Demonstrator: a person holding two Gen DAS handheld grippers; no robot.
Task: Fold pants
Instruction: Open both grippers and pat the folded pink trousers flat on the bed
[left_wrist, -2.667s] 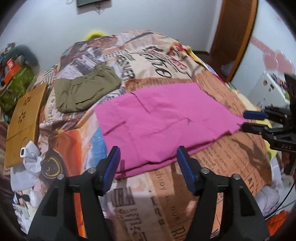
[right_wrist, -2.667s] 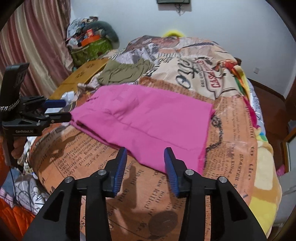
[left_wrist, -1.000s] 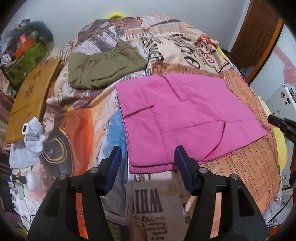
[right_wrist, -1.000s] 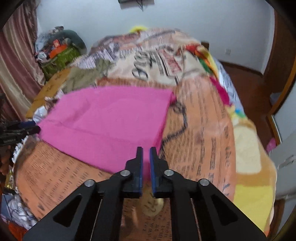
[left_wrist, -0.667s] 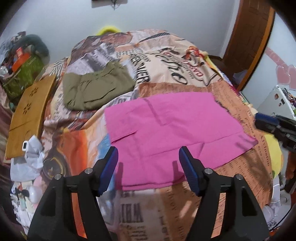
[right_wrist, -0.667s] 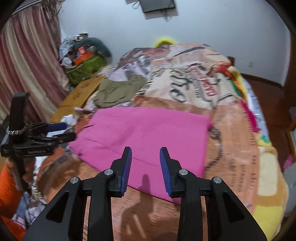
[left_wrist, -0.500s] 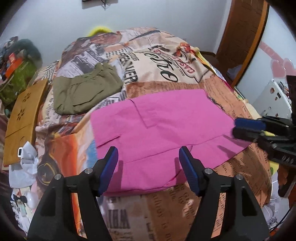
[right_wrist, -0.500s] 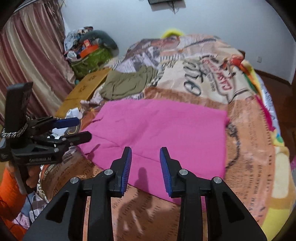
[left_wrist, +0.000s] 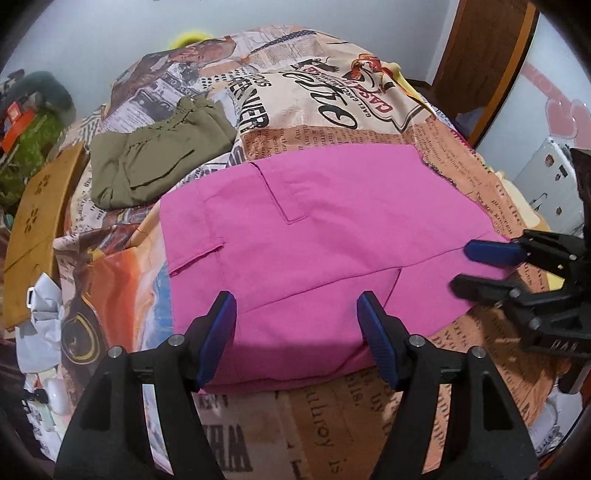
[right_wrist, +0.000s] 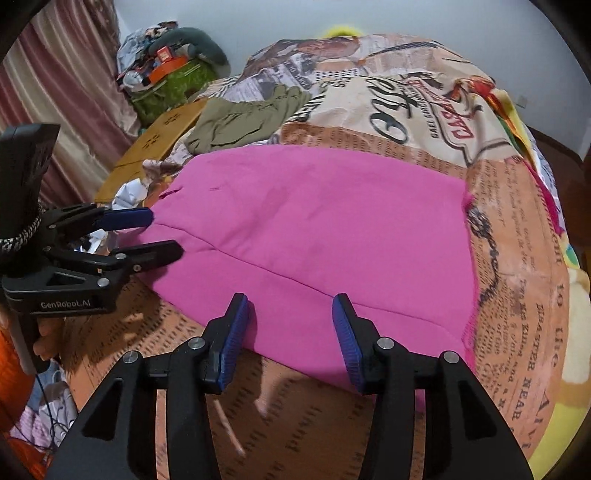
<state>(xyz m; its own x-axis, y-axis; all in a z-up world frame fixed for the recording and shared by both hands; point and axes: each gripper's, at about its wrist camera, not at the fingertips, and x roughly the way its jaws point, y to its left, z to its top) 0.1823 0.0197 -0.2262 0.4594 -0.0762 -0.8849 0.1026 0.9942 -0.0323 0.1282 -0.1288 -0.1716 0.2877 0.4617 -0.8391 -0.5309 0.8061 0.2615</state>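
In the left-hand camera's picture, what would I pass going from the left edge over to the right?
Wooden board → olive green pants → pink pants → right gripper, its jaws opening with nothing between them.

1. Pink pants (left_wrist: 314, 236): matt woven cloth, smooth, with stitched seams.
2. Bedspread (left_wrist: 332, 88): soft printed cloth.
3. Left gripper (left_wrist: 297, 332): matt black plastic, ribbed blue pads, small metal screws.
4. Olive garment (left_wrist: 159, 155): matt, crumpled cloth.

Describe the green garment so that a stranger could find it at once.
Look at the bed, covered by a newspaper-print blanket. Beyond the large pink pants spread flat, toward the wall, lies a smaller olive-green garment. It alone is dull green, folded, with a gathered elastic edge.
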